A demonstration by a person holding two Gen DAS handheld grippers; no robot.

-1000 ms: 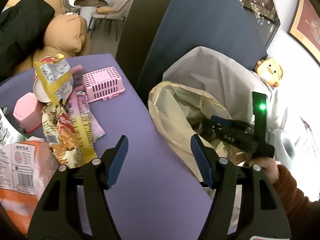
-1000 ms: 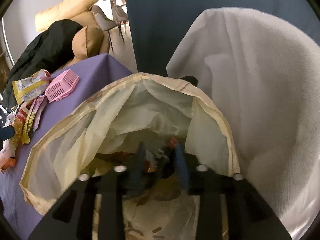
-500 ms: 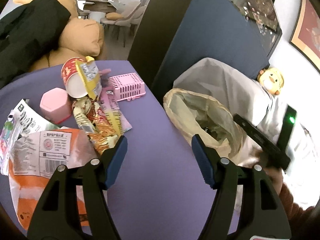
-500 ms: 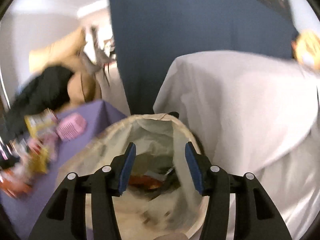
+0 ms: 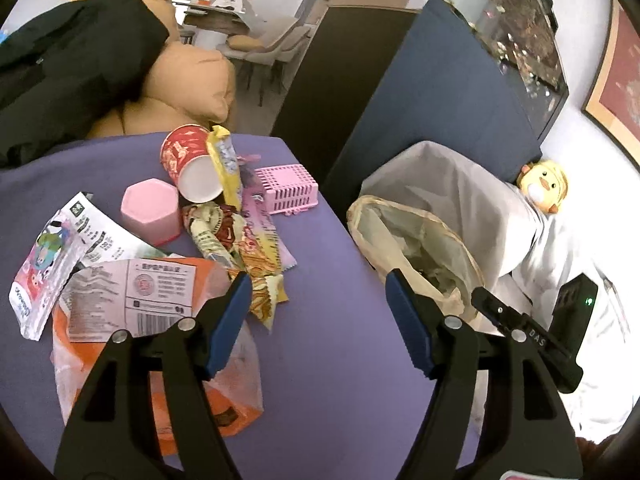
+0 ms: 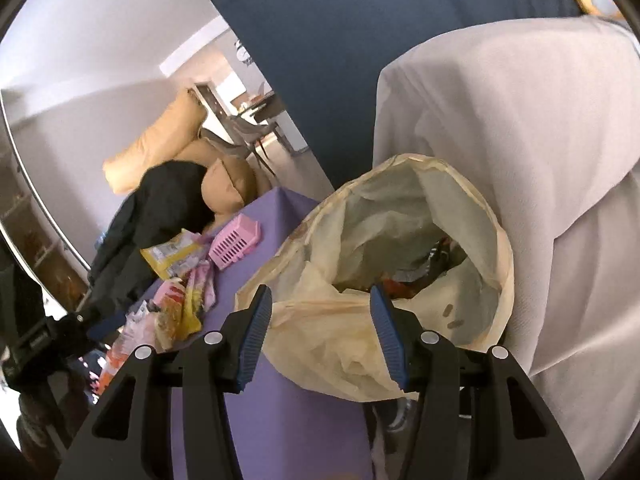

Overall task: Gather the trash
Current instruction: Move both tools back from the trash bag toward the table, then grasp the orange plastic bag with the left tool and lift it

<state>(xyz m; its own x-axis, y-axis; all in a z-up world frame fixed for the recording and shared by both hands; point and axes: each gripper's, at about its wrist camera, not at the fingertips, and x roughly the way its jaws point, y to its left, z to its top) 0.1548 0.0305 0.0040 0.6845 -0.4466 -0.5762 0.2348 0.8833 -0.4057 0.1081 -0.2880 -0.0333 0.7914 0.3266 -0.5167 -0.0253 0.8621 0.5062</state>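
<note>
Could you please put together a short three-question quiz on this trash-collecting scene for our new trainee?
1. True or false: the left gripper holds a wrapper.
2. What lies between the pink hexagonal box and the pink basket? A) paper cup B) plush duck C) trash bag
3. Fill in: the trash bag hangs open beside the ___ table.

Key: 1 false, its jaws are open and empty; 2 A, the paper cup; 3 purple.
</note>
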